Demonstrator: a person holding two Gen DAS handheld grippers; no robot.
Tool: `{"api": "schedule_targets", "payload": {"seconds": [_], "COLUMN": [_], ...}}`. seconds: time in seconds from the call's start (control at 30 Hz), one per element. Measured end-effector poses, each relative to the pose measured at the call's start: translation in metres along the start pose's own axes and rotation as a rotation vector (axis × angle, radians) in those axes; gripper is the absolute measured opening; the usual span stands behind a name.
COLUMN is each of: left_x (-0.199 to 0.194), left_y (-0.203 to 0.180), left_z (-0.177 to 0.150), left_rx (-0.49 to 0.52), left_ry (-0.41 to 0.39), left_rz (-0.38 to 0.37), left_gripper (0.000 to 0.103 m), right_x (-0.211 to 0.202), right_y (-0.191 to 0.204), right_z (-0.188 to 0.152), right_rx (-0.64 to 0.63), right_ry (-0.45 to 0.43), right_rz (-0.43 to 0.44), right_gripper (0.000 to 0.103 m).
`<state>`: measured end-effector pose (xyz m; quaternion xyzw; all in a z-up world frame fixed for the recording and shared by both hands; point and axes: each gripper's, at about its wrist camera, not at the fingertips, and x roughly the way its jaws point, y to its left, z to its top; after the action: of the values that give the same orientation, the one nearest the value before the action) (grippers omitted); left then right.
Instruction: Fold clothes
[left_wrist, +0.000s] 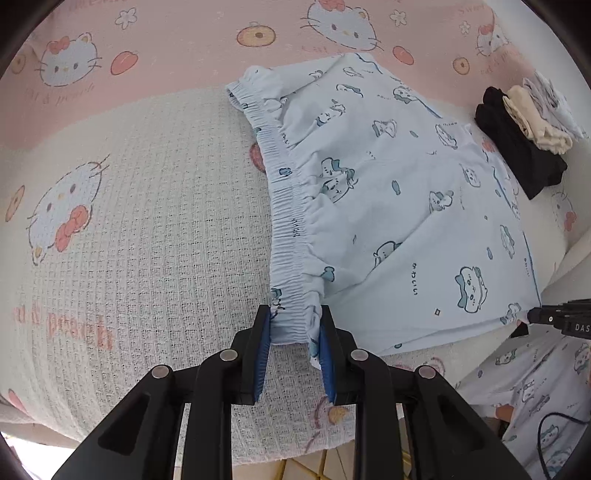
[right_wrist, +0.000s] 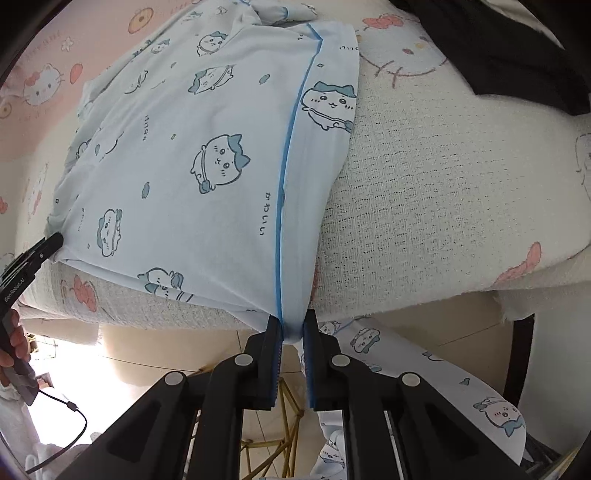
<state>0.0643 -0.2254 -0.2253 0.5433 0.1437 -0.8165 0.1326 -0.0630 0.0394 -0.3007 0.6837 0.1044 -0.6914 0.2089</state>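
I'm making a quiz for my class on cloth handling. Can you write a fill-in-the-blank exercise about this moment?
1. The left gripper is shut on the pale blue shorts at the gathered ____.
2. The right gripper pinches the shorts beside a stripe coloured ____.
3. The folded clothes pile has a garment coloured ____ at the bottom.
4. The blanket under the shorts is printed with cartoon ____.

Missing words: waistband; blue; black; cats

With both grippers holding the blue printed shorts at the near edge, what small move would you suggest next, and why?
Probably lift both corners and carry them toward the far edge: the left gripper pinches the waistband, the right gripper the hem, and the shorts lie flat on the blanket.
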Motion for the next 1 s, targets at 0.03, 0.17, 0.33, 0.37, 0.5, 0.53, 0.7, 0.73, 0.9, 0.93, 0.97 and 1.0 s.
{"api": "schedule_targets", "payload": {"seconds": [0.03,0.17,0.33,0.37,0.5,0.53,0.7,0.73,0.9,0.93,0.97,1.0], "left_x": [-0.002,-0.015,-0.043,-0.049,-0.065,-0.061,-0.049,-0.045,-0.028,-0.025,-0.022,-0.019], "left_y": [-0.002,-0.005,0.005,0.007,0.015,0.016,0.030,0.033,0.044,0.046,0.049,0.051], "left_z": [0.000,0.000,0.002,0.002,0.006,0.011,0.018,0.023,0.048,0.054,0.059,0.065], "left_rx": [0.008,0.027,-0.035,-0.047,-0.090,-0.093,-0.098,-0.101,-0.124,-0.129,-0.135,-0.140], "left_ry": [-0.010,-0.060,-0.174,-0.197,-0.266,-0.260,-0.232,-0.227,-0.213,-0.212,-0.211,-0.210], "left_rz": [0.004,0.006,-0.057,-0.070,-0.106,-0.100,-0.049,-0.042,-0.018,-0.016,-0.013,-0.010], "left_gripper": [0.021,0.022,0.049,0.057,0.064,0.064,0.064,0.064,0.064,0.064,0.064,0.064], "right_x": [-0.001,-0.012,-0.033,-0.036,-0.036,-0.036,-0.030,-0.030,-0.032,-0.032,-0.033,-0.034], "right_y": [0.002,0.005,0.005,0.004,-0.007,-0.009,-0.013,-0.014,-0.015,-0.014,-0.012,-0.010], "right_z": [0.000,-0.001,0.004,0.006,0.022,0.028,0.062,0.070,0.115,0.126,0.136,0.145], "right_rx": [-0.009,-0.025,-0.016,-0.010,0.041,0.055,0.119,0.132,0.194,0.202,0.207,0.212], "right_ry": [-0.003,-0.057,-0.171,-0.188,-0.210,-0.210,-0.216,-0.219,-0.260,-0.268,-0.274,-0.279], "right_rz": [0.001,0.041,0.056,0.064,0.098,0.101,0.127,0.142,0.204,0.214,0.222,0.230], "right_gripper": [0.008,0.010,0.053,0.053,0.054,0.054,0.054,0.054,0.060,0.060,0.060,0.060]}}
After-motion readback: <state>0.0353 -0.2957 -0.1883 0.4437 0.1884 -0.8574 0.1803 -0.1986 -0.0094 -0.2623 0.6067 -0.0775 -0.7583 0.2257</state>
